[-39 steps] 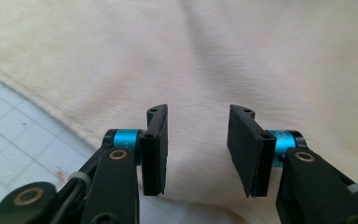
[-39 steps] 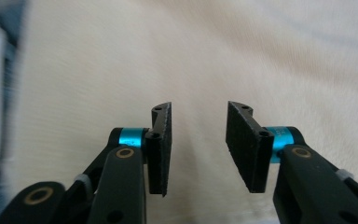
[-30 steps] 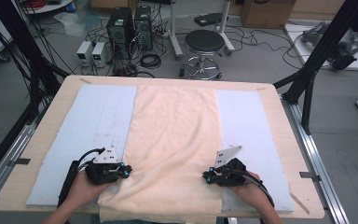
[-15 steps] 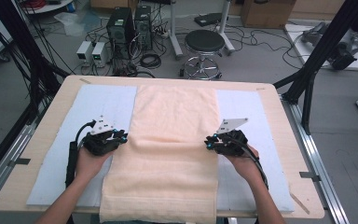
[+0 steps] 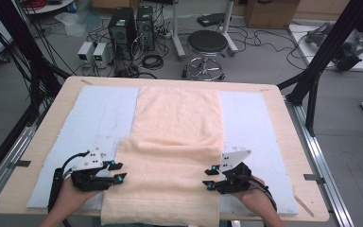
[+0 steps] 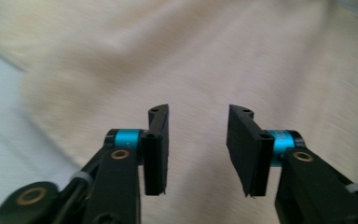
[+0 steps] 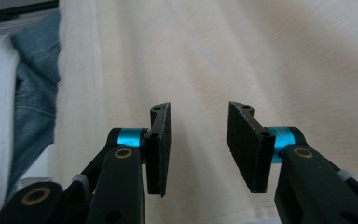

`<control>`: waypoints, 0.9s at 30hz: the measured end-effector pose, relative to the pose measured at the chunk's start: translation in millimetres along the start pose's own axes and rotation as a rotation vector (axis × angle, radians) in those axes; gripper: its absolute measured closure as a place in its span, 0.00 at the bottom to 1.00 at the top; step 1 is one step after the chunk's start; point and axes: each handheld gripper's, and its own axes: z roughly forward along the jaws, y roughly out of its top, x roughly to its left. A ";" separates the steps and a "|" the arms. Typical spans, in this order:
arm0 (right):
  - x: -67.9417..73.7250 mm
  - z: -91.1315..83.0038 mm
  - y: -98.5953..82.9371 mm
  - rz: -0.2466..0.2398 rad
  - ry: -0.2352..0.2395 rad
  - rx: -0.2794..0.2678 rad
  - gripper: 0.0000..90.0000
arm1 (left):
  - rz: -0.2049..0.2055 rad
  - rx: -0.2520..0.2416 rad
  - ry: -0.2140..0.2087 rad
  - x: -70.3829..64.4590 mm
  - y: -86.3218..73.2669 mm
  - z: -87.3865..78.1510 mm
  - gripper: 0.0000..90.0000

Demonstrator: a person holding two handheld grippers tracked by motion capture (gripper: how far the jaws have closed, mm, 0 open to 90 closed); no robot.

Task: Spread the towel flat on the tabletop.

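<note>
A big peach towel (image 5: pixel 175 156) lay down the middle of the table (image 5: pixel 42 142), on top of a pale blue mat (image 5: pixel 99 113). Its near part was folded up over itself, so a second layer covered the front half, and the fold's loose edge ran across the towel about halfway up. The front edge of the towel hung a little over the table's near side. The left gripper (image 5: pixel 116 172) sat at the towel's left edge and the right gripper (image 5: pixel 209 178) sat at its right edge, each held in a hand, and both were near the front of the table. In the left gripper view the two black jaws stood wide apart with nothing between them, and the towel (image 6: pixel 214 60) lay just past their tips. In the right gripper view the jaws were also spread wide and empty, with the towel (image 7: pixel 261 56) under and ahead of them and a bit of blue jeans (image 7: pixel 32 93) off to the side. From here I think a few things could go wrong. If a gripper came down and closed on only the top layer, the fold could peel open again. If one side got pulled harder than the other, the towel could end up crooked. And the part hanging off the front might drag the whole towel toward the person if it got bumped.
</note>
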 end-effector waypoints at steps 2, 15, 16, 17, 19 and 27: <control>5.2 7.0 -2.9 0.004 0.017 0.023 0.67 | 0.052 0.042 -0.041 -9.2 -3.5 3.9 0.61; 38.8 -24.8 -0.1 -0.064 0.080 -0.017 0.93 | 0.101 0.006 -0.103 -55.3 2.9 -30.4 0.94; 46.9 -32.2 2.5 -0.081 0.092 -0.023 0.93 | 0.108 -0.011 -0.111 -64.4 5.4 -38.2 0.94; 55.8 -39.5 5.5 -0.100 0.107 -0.021 0.92 | 0.124 -0.025 -0.116 -74.7 8.3 -47.7 0.94; 70.7 -53.1 10.4 -0.136 0.110 -0.041 0.79 | 0.138 -0.051 -0.138 -84.7 10.5 -56.0 0.89; 46.7 -41.8 4.5 -0.090 0.022 -0.027 0.68 | 0.142 -0.022 -0.049 -58.4 4.7 -25.7 0.66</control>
